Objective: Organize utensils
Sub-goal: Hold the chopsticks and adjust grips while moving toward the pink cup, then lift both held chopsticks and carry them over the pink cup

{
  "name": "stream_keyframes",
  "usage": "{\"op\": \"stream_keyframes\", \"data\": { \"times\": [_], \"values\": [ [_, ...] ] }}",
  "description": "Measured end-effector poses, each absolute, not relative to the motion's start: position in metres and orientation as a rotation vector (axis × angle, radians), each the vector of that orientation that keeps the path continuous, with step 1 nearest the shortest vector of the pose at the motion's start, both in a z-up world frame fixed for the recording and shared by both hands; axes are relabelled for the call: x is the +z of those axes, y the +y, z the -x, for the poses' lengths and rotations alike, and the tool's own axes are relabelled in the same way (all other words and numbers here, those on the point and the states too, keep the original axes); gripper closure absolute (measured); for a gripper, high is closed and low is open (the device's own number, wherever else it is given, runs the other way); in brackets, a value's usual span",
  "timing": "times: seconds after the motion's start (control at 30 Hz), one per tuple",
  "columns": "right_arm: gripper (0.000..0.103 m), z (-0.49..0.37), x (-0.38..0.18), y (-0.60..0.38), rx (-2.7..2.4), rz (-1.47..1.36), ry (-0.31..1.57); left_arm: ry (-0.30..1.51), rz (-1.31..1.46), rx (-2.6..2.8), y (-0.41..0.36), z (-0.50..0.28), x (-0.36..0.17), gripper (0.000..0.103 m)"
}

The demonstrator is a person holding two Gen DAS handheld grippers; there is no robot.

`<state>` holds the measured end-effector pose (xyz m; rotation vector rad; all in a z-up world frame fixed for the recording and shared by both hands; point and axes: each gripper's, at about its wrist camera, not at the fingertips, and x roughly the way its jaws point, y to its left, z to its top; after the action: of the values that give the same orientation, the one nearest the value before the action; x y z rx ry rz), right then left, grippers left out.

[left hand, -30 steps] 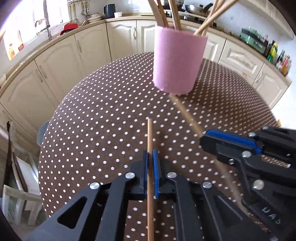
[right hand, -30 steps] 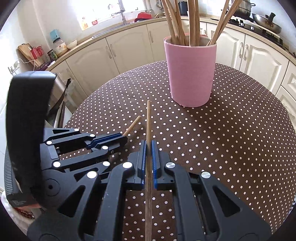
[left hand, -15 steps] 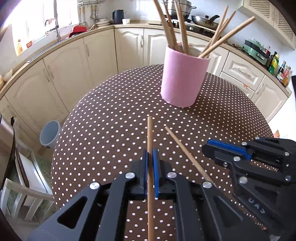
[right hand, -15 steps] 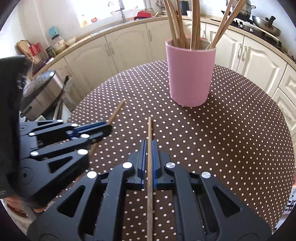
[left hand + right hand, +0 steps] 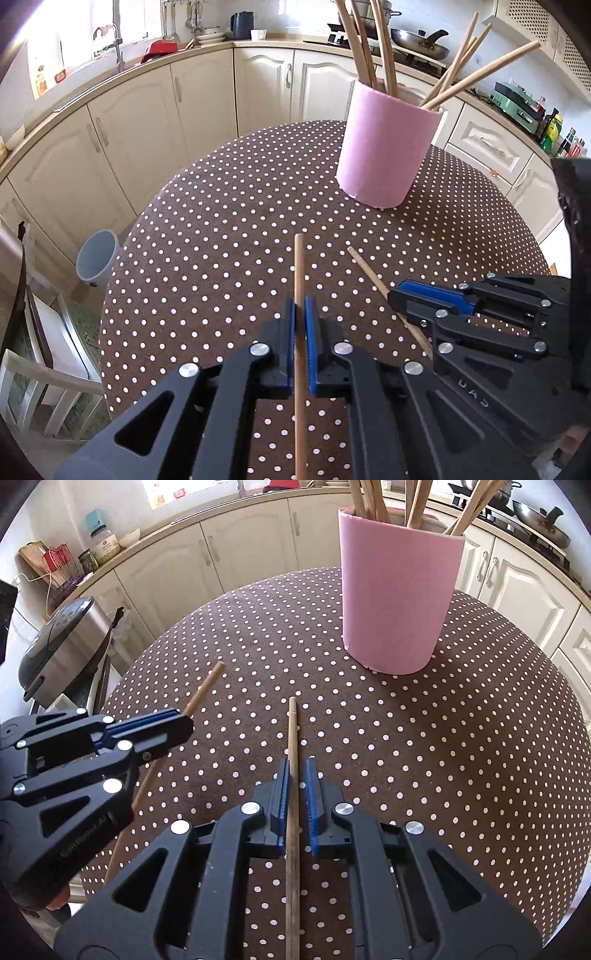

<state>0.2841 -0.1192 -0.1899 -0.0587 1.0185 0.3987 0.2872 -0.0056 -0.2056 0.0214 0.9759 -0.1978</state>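
Ahead across the polka-dot table (image 5: 207, 258): pink holder (image 5: 397, 602) of upright chopsticks near the far edge, beyond both tips; left gripper (image 5: 300, 325) pinching its chopstick (image 5: 299, 273) lengthwise, right gripper (image 5: 295, 794) parting, gap beside its chopstick (image 5: 291, 738), axis toward the holder.

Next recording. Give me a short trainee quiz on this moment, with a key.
1. True or false: the pink holder stands upright on the dotted table with wooden sticks in it.
2. What is the left gripper clamped on? A. a spoon B. a chopstick C. nothing
3. How many chopsticks are outside the holder?

Key: 1. True. 2. B. 3. Two: the clamped one and a second chopstick to its right.
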Motion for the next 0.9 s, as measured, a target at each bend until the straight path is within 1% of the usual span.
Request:
{"op": "stream_keyframes", "data": {
  "times": [0.03,0.1,0.13,0.33,0.43,0.53,0.57,0.77,0.9],
  "values": [
    [0.092,-0.283,-0.188,-0.118,0.399,0.063,1.012,0.978,-0.019,-0.202,-0.006,-0.287,-0.207,0.097],
    [0.086,-0.284,-0.189,-0.116,0.397,0.079,1.018,0.981,-0.021,-0.202,-0.008,-0.288,-0.209,0.097],
    [0.085,-0.286,-0.191,-0.114,0.395,0.082,1.027,0.981,-0.021,-0.202,-0.009,-0.288,-0.209,0.097],
    [0.086,-0.284,-0.197,-0.11,0.395,0.096,1.036,0.986,-0.02,-0.204,-0.011,-0.288,-0.211,0.097],
    [0.087,-0.285,-0.2,-0.102,0.392,0.139,1.028,0.988,-0.016,-0.202,-0.011,-0.289,-0.212,0.097],
    [0.096,-0.285,-0.202,-0.094,0.381,0.173,1.018,0.987,-0.011,-0.202,-0.011,-0.288,-0.21,0.097],
    [0.097,-0.285,-0.203,-0.093,0.382,0.17,1.017,0.985,-0.009,-0.203,-0.01,-0.288,-0.209,0.097],
    [0.097,-0.279,-0.197,-0.099,0.388,0.122,0.982,0.944,0.007,-0.21,-0.008,-0.28,-0.192,0.097],
    [0.097,-0.266,-0.17,-0.112,0.404,0.067,0.901,0.895,0.028,-0.234,-0.007,-0.27,-0.17,0.097]
  ]
}}
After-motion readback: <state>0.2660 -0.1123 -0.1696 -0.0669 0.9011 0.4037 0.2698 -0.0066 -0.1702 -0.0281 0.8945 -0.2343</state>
